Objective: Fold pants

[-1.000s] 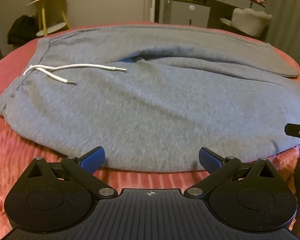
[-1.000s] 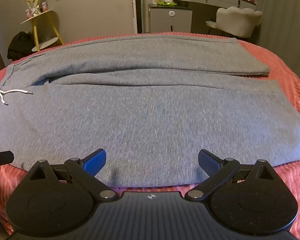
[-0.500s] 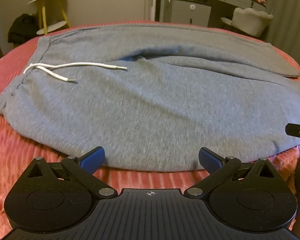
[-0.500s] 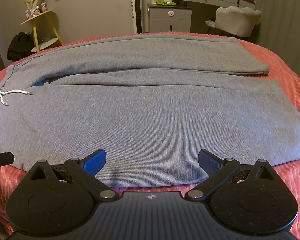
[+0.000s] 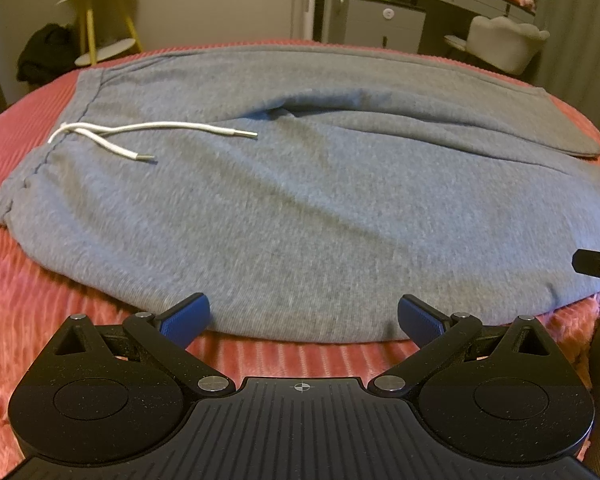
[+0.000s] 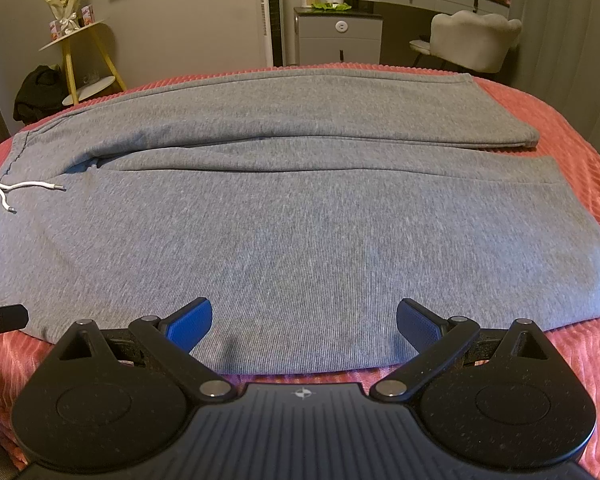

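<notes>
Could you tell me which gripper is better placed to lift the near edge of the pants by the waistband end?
Left. The left gripper faces the near edge beside the drawstring end of the pants, jaws open; the right gripper sits further toward the legs.

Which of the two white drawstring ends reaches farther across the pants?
The upper drawstring end, farther from the left gripper: it stretches well toward the crotch of the gray pants, while the lower drawstring end stops short near the waistband.

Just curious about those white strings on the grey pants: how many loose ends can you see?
2. The longer drawstring end lies across the pants toward the crotch; the shorter end lies nearer the waistband.
</notes>
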`<action>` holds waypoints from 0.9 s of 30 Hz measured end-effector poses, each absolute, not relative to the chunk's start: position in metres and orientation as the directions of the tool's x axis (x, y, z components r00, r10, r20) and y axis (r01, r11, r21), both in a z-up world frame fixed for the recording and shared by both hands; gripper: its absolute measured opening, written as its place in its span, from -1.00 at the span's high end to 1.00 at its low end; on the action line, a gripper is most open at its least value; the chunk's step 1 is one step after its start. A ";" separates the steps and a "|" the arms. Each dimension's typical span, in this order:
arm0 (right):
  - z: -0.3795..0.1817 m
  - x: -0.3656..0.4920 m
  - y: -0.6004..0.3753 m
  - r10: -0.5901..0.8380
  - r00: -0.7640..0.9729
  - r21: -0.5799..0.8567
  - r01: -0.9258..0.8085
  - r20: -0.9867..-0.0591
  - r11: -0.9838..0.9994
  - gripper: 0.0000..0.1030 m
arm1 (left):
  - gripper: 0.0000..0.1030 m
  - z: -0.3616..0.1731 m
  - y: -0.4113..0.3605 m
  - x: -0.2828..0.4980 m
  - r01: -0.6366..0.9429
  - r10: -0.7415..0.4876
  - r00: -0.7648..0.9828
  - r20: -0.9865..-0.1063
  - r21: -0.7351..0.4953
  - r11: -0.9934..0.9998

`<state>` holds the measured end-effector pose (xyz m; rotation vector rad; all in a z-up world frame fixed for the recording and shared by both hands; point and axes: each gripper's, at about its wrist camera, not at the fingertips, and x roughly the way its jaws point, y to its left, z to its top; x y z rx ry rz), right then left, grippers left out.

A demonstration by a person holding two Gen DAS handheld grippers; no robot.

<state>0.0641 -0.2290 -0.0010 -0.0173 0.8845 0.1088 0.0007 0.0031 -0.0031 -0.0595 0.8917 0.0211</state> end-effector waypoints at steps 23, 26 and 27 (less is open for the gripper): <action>-0.002 0.066 -0.228 0.089 0.619 0.033 -0.102 -0.781 0.994 -0.92 | -1.00 -0.004 0.004 0.001 -0.040 0.001 0.625 -0.781 -0.031 0.999; -0.003 0.067 -0.226 0.088 0.614 0.028 -0.107 -0.784 0.994 -0.92 | -1.00 -0.005 0.003 0.001 -0.041 0.003 0.623 -0.782 -0.029 0.999; -0.004 0.067 -0.226 0.089 0.612 0.028 -0.108 -0.786 0.994 -0.92 | -1.00 -0.005 0.003 0.002 -0.040 0.004 0.620 -0.784 -0.026 0.999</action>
